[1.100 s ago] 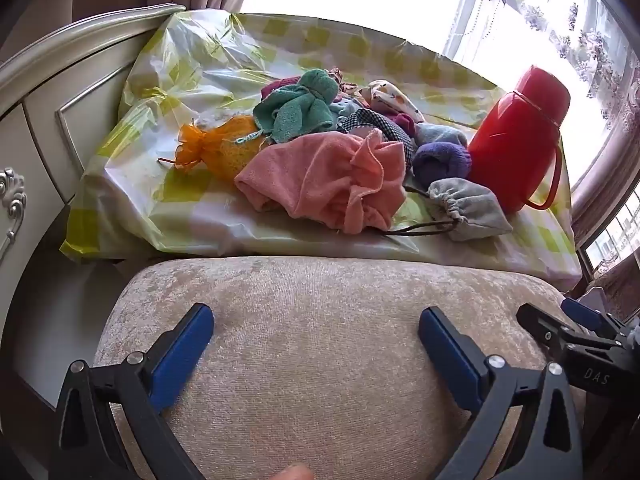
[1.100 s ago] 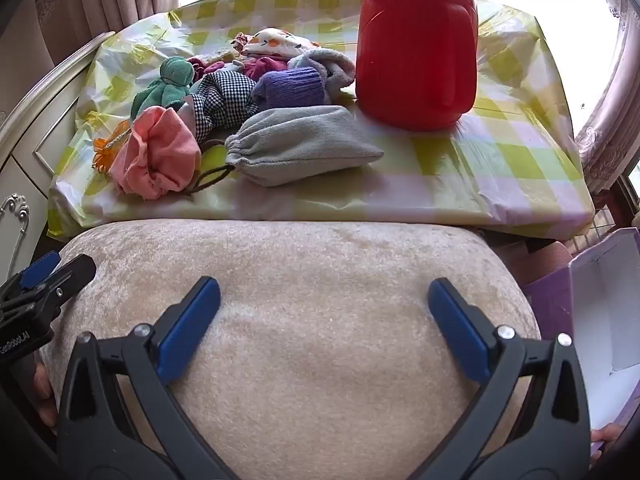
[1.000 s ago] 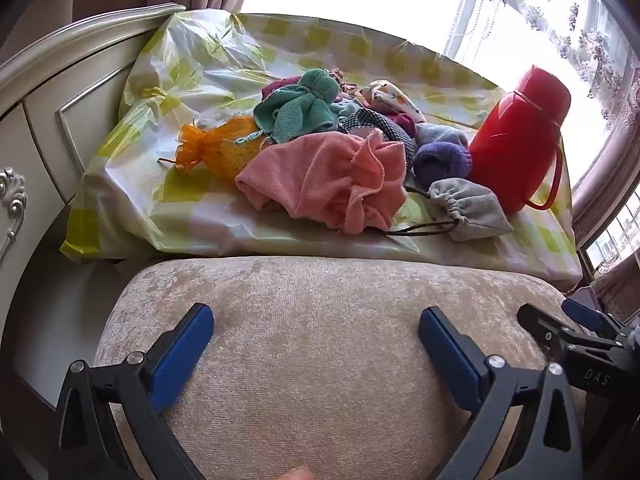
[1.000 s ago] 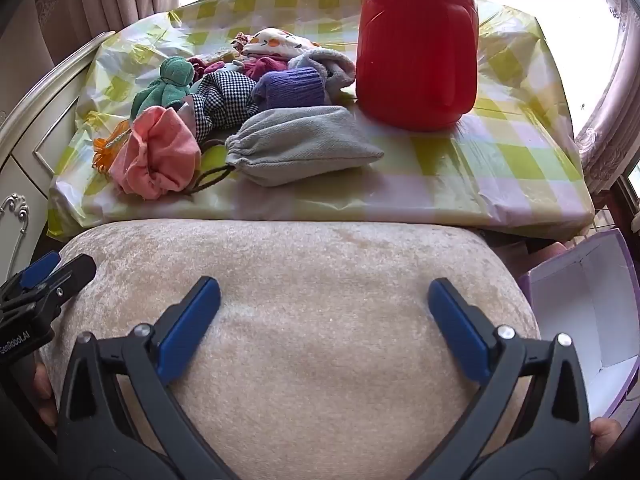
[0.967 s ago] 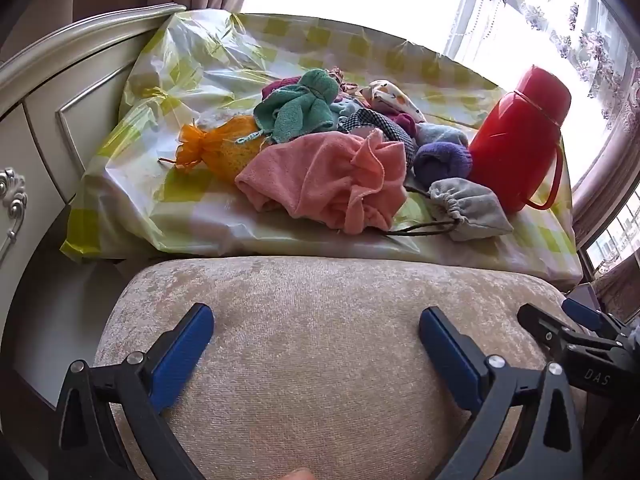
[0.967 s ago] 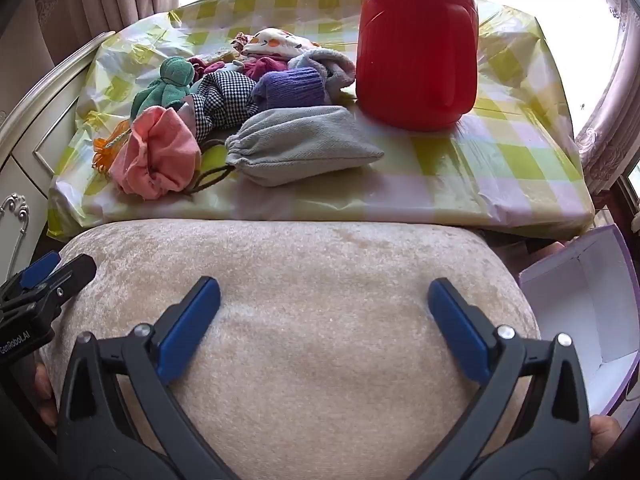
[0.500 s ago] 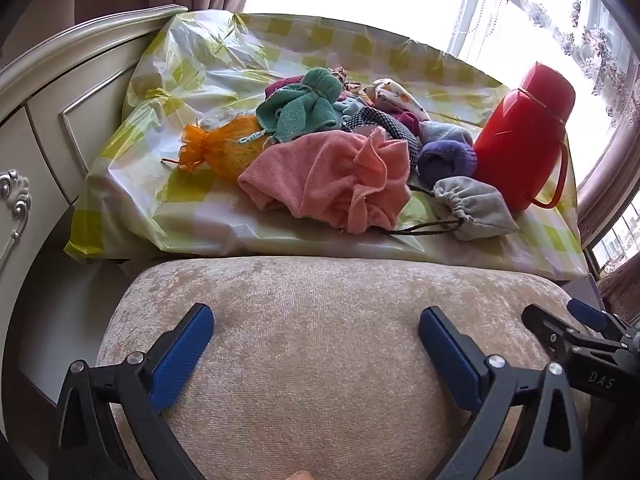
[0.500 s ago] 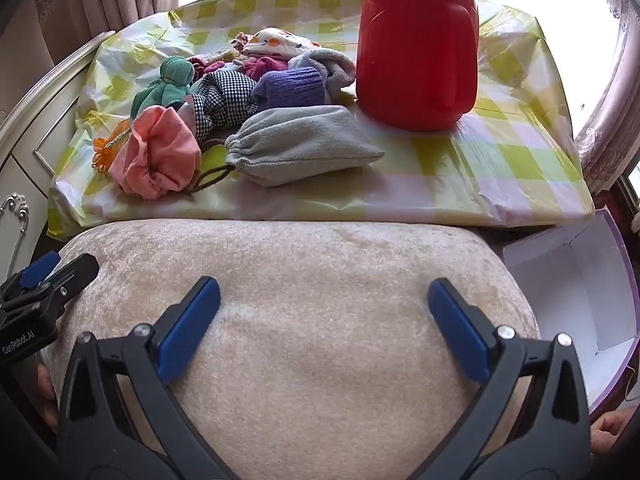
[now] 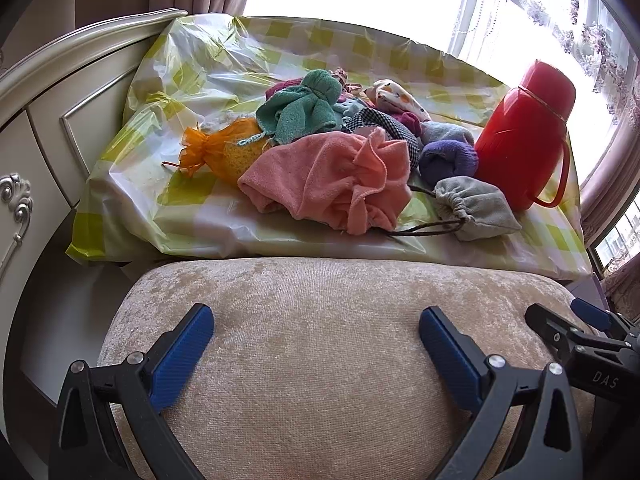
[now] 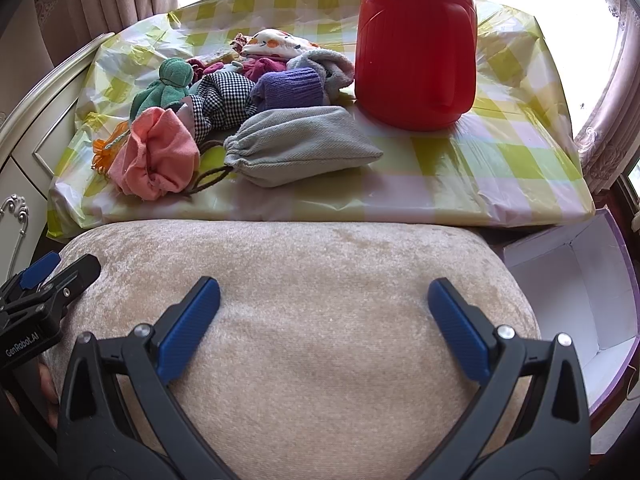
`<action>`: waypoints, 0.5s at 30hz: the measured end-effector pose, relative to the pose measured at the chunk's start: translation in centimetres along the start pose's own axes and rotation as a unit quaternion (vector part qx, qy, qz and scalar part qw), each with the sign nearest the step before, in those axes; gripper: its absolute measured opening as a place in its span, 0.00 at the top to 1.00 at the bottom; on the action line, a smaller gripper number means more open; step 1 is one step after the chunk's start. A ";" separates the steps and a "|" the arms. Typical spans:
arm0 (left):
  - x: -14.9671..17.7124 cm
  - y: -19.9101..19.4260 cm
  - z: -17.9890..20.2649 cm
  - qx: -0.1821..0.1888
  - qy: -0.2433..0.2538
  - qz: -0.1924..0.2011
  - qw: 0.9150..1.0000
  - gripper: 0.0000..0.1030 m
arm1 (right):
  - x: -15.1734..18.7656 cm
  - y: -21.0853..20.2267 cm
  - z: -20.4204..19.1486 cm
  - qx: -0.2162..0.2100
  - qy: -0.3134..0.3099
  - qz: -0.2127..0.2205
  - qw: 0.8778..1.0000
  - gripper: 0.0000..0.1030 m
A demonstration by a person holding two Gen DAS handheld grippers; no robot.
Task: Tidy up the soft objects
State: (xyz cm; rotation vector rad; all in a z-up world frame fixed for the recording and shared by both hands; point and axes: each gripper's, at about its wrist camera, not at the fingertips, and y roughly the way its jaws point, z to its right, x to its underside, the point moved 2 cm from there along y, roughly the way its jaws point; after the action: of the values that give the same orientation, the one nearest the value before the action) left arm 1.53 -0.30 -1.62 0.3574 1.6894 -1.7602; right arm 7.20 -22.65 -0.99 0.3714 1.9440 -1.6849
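Two grippers hover with their blue-tipped fingers spread wide over a beige cushion (image 10: 300, 320): the left gripper (image 9: 316, 338) and the right gripper (image 10: 324, 308) both grasp nothing, side by side, each showing at the edge of the other's view. Beyond the cushion lies a table (image 10: 460, 184) covered in a shiny yellow-and-white checked plastic cloth, set against a cream cabinet (image 9: 44, 128) on the left. To the right of the cushion, lower down, an open white box with purple edges (image 10: 580, 280) stands empty as far as can be seen.

On the cloth's right part stands a red flask (image 10: 416, 44), upright, with its handle on the side. Just left of it sits the heap of soft things, all bunched together and touching. Nearest the cushion are a pink cloth pouch (image 9: 332, 178) and a grey drawstring bag (image 10: 300, 146), its dark cord trailing toward the pink one. Behind them lie a rolled purple sock (image 10: 288, 88), a black-and-white checked cloth (image 10: 222, 98), a green towel bundle (image 9: 304, 110), an orange mesh pouch (image 9: 222, 150) at the left edge of the heap, and a white cloth with orange spots (image 10: 276, 44) at the back.
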 end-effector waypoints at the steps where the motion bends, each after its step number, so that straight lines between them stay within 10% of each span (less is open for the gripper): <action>1: 0.0 0.0 0.0 0.000 0.000 0.000 1.000 0.00 | 0.0 0.0 0.0 0.000 0.000 0.001 1.000 0.00; 15: 0.0 0.2 0.0 -0.001 0.000 -0.002 1.000 0.00 | 0.0 0.0 -0.5 0.016 -0.004 0.007 1.000 0.00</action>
State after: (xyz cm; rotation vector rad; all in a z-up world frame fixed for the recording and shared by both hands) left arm 1.60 -0.29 -1.78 0.3531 1.6926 -1.7613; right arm 7.13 -22.20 -0.91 0.3893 1.9071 -1.7066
